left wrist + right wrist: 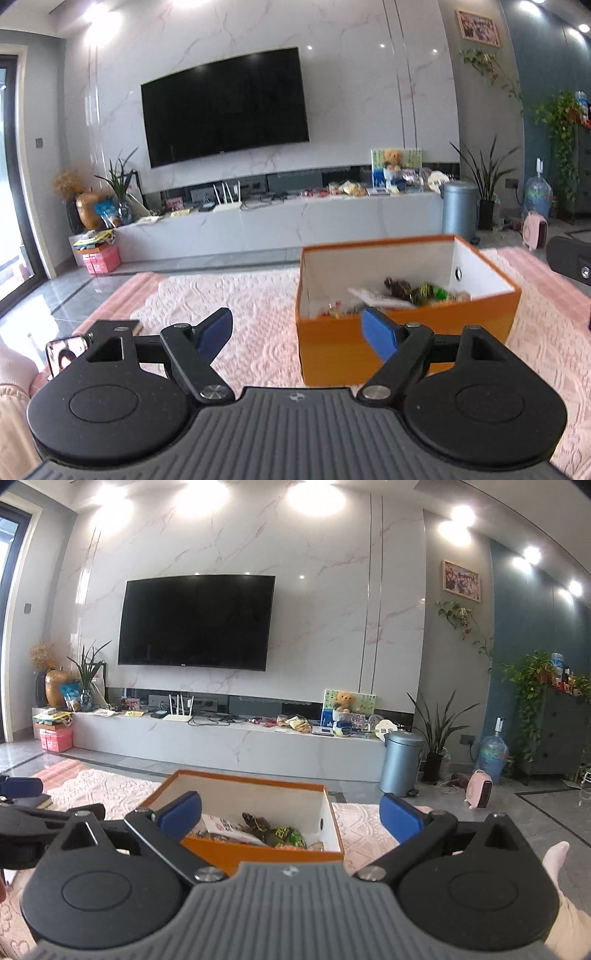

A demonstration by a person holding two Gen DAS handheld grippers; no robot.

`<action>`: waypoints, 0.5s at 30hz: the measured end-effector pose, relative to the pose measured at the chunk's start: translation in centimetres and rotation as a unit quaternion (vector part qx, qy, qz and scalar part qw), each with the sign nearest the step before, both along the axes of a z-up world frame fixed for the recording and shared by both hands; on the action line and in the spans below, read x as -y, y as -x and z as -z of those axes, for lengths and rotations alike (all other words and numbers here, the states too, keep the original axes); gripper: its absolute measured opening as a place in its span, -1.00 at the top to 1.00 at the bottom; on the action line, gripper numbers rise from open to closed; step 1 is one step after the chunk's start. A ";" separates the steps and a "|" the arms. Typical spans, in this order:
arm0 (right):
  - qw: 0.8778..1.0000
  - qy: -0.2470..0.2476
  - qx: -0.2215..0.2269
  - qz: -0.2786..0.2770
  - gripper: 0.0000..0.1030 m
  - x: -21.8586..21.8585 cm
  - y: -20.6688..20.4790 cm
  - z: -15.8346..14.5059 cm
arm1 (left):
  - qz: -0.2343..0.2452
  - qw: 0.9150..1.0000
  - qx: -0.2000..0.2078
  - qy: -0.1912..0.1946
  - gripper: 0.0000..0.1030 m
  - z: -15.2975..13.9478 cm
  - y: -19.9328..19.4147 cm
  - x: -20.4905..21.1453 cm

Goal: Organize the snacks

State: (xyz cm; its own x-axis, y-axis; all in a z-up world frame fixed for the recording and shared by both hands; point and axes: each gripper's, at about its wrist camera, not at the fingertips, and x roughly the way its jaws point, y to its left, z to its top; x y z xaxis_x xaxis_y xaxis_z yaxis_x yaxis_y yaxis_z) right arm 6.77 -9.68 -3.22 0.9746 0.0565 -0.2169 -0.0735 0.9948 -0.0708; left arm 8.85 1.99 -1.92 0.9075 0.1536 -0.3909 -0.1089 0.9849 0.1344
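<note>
An open orange box [332, 343] with white inner walls stands on a pink lace cloth [240, 306]. Several snack packets [417, 291] lie inside it, some green and dark. My left gripper [297, 332] is open and empty, held just in front of the box's near left corner. In the right wrist view the same box [266, 853] sits right ahead with the snacks [280, 836] visible. My right gripper [291, 816] is open and empty, held above the box's near edge. The left gripper [22, 805] shows at the left edge.
A phone [66, 354] and a dark book [118, 326] lie on the cloth at the left. Beyond are a TV [195, 622], a long white TV bench [229, 738] with clutter, a grey bin [400, 762] and plants [439, 727].
</note>
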 end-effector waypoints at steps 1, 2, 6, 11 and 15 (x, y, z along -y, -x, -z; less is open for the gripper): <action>1.000 0.001 -0.004 0.000 -0.93 0.1 -0.2 0.3 | 0.002 1.000 -0.004 -0.003 -0.81 0.3 0.1 0.1; 1.000 0.002 -0.011 0.000 -0.93 0.1 -0.3 0.8 | 0.005 1.000 -0.010 -0.004 -0.81 0.7 0.1 0.2; 0.999 0.005 -0.048 -0.005 -0.93 0.4 -1.4 2.7 | 0.011 0.999 -0.041 0.008 -0.81 1.7 -0.3 0.3; 0.997 0.002 -0.078 -0.002 -0.93 0.9 -2.0 4.6 | 0.004 0.998 -0.057 -0.013 -0.81 2.8 -0.1 0.8; 0.996 -0.016 -0.093 0.004 -0.93 1.4 -2.3 5.1 | 0.001 0.998 -0.064 -0.008 -0.81 3.0 0.0 0.7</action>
State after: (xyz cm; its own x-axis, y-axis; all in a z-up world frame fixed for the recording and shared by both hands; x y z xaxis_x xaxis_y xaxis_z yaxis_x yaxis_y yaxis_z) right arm 9.06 -11.06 -8.34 0.9185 0.0587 -0.3910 -0.0740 0.9970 -0.0242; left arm 8.82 1.33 -4.88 0.8502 0.1591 -0.5018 -0.0875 0.9827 0.1634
